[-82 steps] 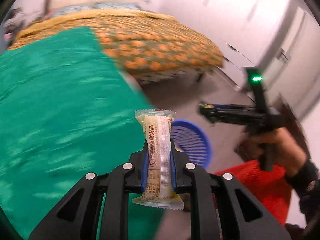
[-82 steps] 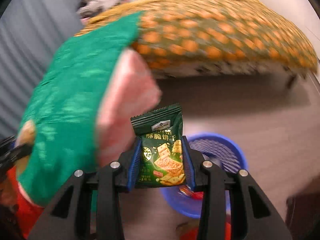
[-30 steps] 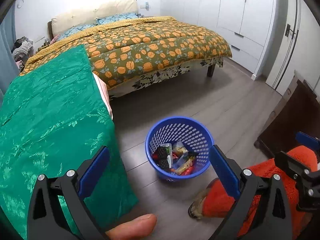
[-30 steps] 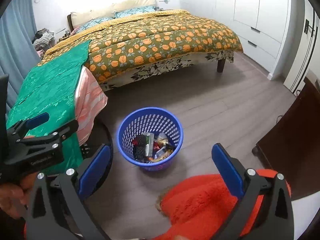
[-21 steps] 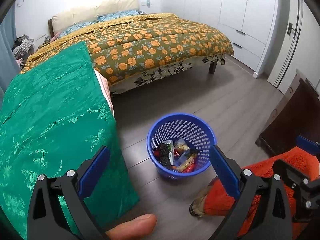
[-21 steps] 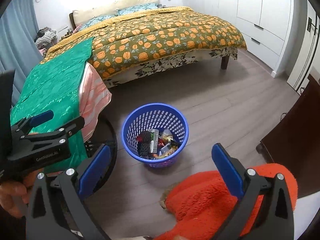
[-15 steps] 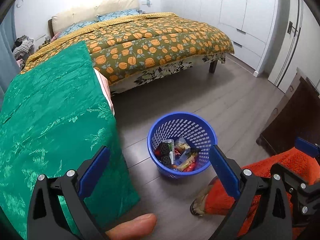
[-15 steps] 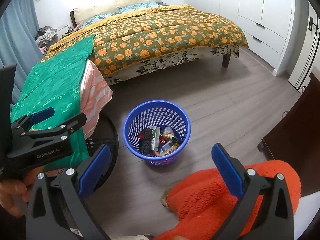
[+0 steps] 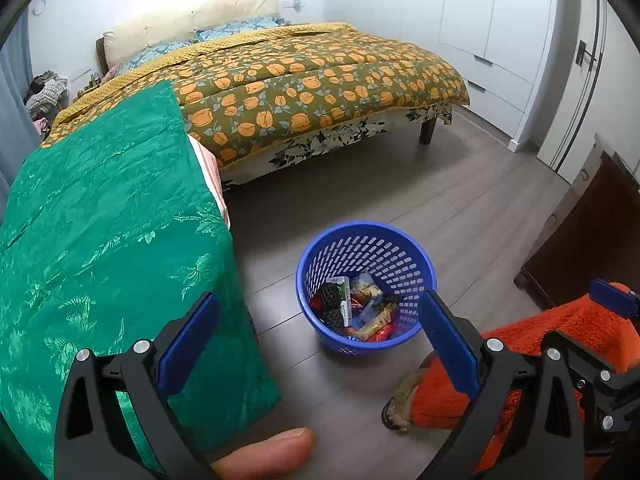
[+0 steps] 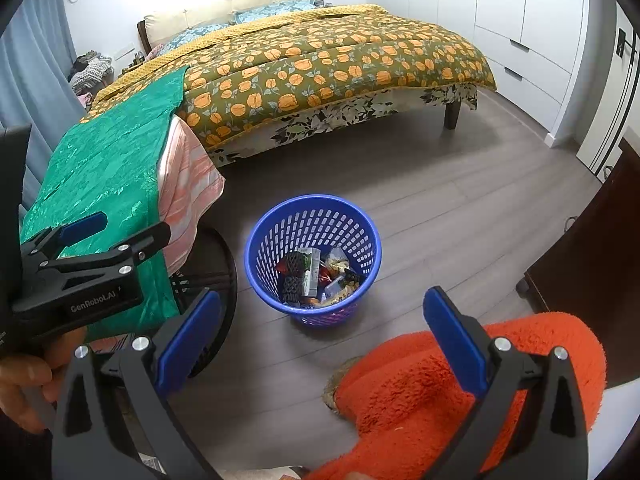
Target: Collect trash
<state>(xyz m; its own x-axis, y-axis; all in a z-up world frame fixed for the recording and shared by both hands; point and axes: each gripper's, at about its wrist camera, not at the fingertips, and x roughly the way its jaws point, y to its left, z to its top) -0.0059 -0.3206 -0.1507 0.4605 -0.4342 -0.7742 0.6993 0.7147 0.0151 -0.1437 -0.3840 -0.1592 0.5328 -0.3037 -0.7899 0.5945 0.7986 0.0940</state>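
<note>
A blue mesh basket point(image 9: 414, 252) stands on the grey wood floor and holds several snack wrappers point(image 9: 352, 308). It also shows in the right wrist view point(image 10: 256, 248), with the wrappers point(image 10: 316, 276) inside. My left gripper point(image 9: 320, 336) is open and empty, held above the floor in front of the basket. My right gripper point(image 10: 320, 332) is open and empty, also above and in front of the basket. The left gripper shows from the side in the right wrist view point(image 10: 96, 236).
A green cloth point(image 9: 100, 220) covers a table at the left. A bed with an orange-flowered quilt point(image 9: 312, 84) fills the back. An orange fuzzy slipper point(image 10: 440, 384) is at the lower right. Dark wooden furniture point(image 9: 592, 232) stands at the right. White wardrobes point(image 9: 480, 12) line the far wall.
Both grippers held wrappers 2.7 s ago; now both are open and empty and the wrappers lie in the basket. Over the last second both views have shifted only slightly.
</note>
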